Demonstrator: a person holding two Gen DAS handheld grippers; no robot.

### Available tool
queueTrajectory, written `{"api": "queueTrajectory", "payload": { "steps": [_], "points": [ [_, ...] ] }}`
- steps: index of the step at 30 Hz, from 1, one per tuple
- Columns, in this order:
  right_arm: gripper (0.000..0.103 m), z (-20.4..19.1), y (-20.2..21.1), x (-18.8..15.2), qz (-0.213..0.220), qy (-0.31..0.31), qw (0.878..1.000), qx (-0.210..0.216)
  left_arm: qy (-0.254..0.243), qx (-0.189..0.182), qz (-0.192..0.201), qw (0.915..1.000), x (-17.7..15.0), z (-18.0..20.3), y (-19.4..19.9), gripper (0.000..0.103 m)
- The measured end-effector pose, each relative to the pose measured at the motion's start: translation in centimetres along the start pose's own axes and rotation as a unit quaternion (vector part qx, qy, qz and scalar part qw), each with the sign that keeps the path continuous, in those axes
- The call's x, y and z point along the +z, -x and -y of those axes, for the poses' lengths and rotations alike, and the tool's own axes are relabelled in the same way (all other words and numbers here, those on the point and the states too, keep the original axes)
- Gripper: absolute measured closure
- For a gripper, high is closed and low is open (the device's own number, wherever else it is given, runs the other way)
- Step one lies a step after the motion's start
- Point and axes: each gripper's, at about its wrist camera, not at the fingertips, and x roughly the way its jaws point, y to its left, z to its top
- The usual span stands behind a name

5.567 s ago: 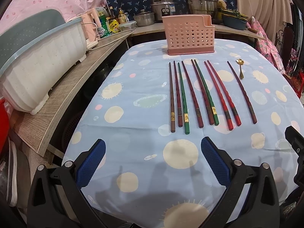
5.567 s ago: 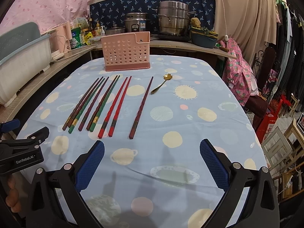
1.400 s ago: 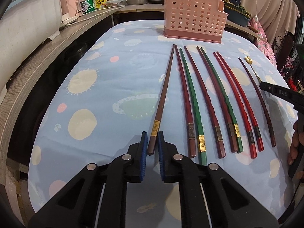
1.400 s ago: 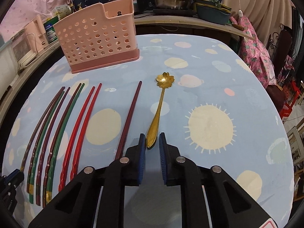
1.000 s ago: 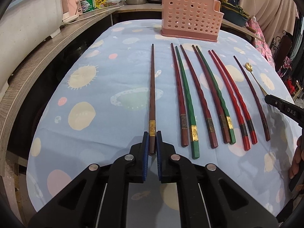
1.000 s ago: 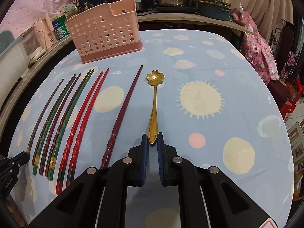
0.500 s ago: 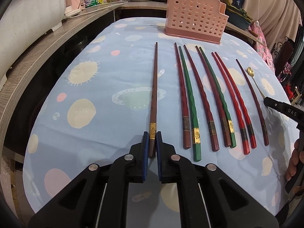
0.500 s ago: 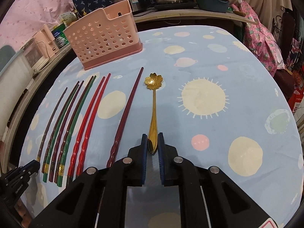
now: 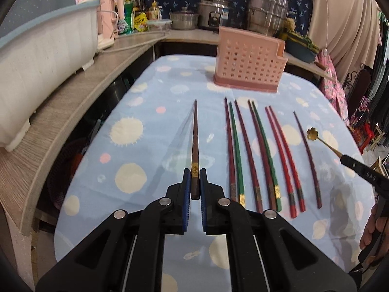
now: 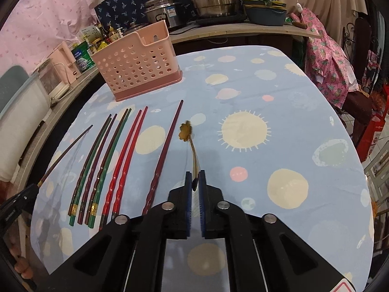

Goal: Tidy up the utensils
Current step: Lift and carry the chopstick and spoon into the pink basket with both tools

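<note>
Blue spotted cloth covered the worktop (image 9: pixel 150 121), where the pink perforated holder (image 9: pixel 248 69) stood at the far end and seven chopsticks (image 9: pixel 257 155) lay in a row, untouched. What had changed was at the two ends of that row: the brown chopstick (image 9: pixel 194 143), flat on the cloth a second before, now hung tilted above its shadow, pinched at its butt in the closed left claw (image 9: pixel 193 187). Likewise the small gold spoon (image 10: pixel 188 137) had left the cloth, its handle clamped in the shut right claw (image 10: pixel 194 182). Both lifts looked secure, so carrying them to the holder probably came next.
</note>
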Motion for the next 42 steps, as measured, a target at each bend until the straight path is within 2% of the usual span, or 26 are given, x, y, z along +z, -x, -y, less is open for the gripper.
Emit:
{"api": "queueTrajectory", "payload": {
  "steps": [7,14,18,24,31,37,42],
  "points": [
    [0.101,-0.3,1.6,0.2,0.019,0.011,1.000,-0.005,-0.008,0.012,0.047,0.9988,2.5,-0.1,2.5,0.096],
    [0.101,-0.4,2.7,0.2,0.032,0.012,0.999,0.000,-0.004,0.018,0.066,0.9977,3.6,-0.7,3.8,0.096],
    [0.101,-0.9,3.7,1.5,0.045,0.014,0.999,0.005,-0.008,0.020,0.080,0.9965,5.2,-0.6,4.3,0.096],
    [0.101,-2.2,5.4,5.4,0.090,0.034,0.995,0.008,-0.026,0.023,0.125,0.9916,9.6,0.2,5.3,0.096],
    [0.101,-4.1,5.6,11.0,0.135,0.059,0.989,0.013,-0.043,0.019,0.191,0.9804,16.4,1.7,6.7,0.096],
    [0.101,-6.2,4.8,17.1,0.171,0.072,0.982,0.022,-0.033,0.000,0.261,0.9648,23.3,3.2,8.6,0.096],
    [0.101,-7.1,2.1,21.4,0.167,0.069,0.983,0.033,-0.027,-0.021,0.302,0.9527,28.2,4.9,8.7,0.096]
  ]
}}
